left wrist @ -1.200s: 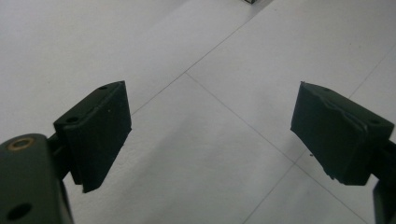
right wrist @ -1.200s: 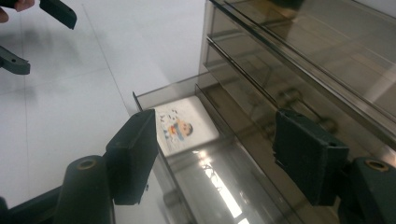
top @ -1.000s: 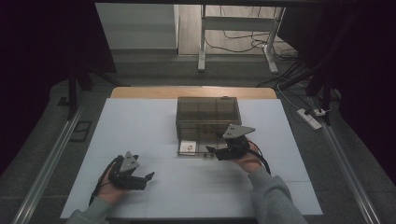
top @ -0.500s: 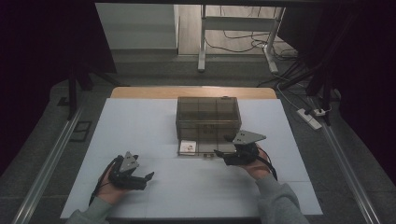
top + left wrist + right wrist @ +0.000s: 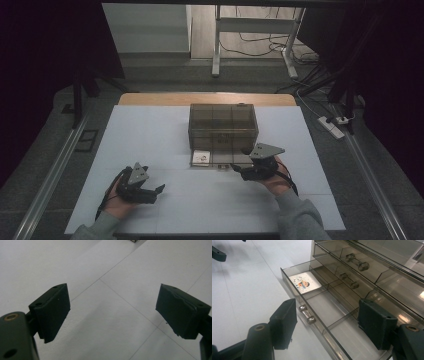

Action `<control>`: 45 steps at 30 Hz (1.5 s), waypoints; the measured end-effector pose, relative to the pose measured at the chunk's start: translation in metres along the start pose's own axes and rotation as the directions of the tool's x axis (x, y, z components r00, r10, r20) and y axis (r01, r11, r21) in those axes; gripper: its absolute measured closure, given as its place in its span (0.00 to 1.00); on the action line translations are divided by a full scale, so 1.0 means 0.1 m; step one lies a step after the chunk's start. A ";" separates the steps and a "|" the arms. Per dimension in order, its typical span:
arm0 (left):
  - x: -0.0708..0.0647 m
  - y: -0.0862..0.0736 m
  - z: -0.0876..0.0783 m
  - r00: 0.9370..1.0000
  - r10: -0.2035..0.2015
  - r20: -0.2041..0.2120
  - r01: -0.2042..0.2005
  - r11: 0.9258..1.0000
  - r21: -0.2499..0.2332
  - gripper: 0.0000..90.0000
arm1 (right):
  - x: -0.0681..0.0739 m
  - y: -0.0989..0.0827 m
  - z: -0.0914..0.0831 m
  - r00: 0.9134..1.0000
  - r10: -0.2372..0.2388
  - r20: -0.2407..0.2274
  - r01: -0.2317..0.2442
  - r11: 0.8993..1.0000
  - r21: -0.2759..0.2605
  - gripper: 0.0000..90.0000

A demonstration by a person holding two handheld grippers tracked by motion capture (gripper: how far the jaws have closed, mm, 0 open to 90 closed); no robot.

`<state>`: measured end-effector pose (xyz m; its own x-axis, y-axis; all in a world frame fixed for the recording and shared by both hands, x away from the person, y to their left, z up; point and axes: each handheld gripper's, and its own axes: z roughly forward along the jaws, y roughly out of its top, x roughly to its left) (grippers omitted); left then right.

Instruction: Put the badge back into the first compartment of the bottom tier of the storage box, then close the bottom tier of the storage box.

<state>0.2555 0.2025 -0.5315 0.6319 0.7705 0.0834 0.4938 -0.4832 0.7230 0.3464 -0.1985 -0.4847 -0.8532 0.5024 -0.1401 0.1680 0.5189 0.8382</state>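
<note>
Right gripper view: drawer (image 5: 319, 322) handle (image 5: 307, 314) sits between the right tongs' (image 5: 329, 325) parted jaws, untouched

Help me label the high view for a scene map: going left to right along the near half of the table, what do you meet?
Left gripper → small picture card in the pulled-out bottom drawer of the smoky drawer box → right gripper, with the hand that holds it farthest right.
</note>
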 end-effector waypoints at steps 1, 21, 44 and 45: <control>0.00 0.00 0.00 1.000 -0.001 0.000 0.001 1.000 -0.001 0.14 | 0.00 0.00 0.00 1.000 -0.002 0.001 0.002 1.000 0.000 0.35; 0.00 0.00 0.00 1.000 0.003 0.002 -0.003 1.000 -0.001 0.14 | 0.03 -0.01 0.06 1.000 -0.005 0.024 0.003 0.994 0.106 0.99; -0.01 0.00 0.01 1.000 0.012 0.006 -0.012 1.000 0.001 0.14 | 0.09 -0.08 0.23 1.000 -0.021 -0.006 0.021 0.977 0.213 0.99; -0.01 0.00 0.01 1.000 0.014 0.007 -0.014 1.000 0.002 0.14 | 0.10 -0.08 0.24 1.000 -0.019 -0.006 0.020 0.976 0.218 0.99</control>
<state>0.2555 0.2015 -0.5323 0.6427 0.7610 0.0885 0.4862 -0.4944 0.7205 0.3484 -0.1810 -0.5060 -0.8593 0.4880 -0.1531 0.2544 0.6675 0.6998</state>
